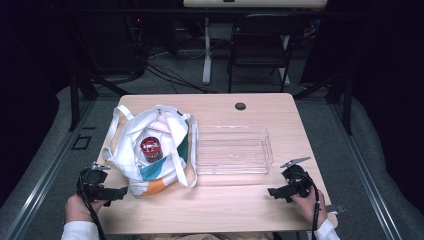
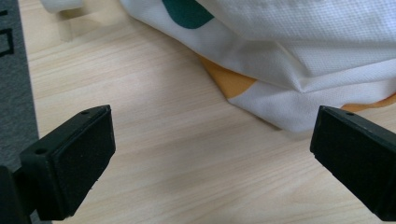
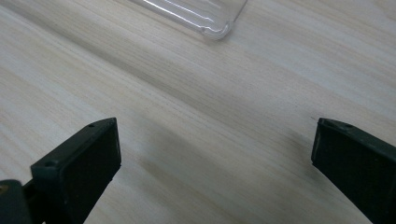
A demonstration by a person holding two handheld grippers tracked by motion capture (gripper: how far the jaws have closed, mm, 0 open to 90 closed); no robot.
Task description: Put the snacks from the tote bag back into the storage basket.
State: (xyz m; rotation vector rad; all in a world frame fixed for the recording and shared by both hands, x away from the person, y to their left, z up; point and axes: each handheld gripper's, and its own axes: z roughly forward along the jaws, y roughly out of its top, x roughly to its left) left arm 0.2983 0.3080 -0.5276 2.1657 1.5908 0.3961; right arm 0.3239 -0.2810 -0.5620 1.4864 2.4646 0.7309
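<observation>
Tools (image 1: 120, 191) (image 1: 272, 191) wide beside bag (image 1: 150, 150), tray (image 1: 232, 150).

On the desk (image 1: 220, 197) a bag (image 1: 150, 150) lies left of a tray (image 1: 232, 150), a can (image 1: 151, 149) inside the bag.

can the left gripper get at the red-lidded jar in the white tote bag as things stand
Probably yes: the red-lidded jar stands in the white tote bag's open mouth, uncovered from above. The left gripper, jaws open, sits beside the bag and would need to lift over its rim.
</observation>
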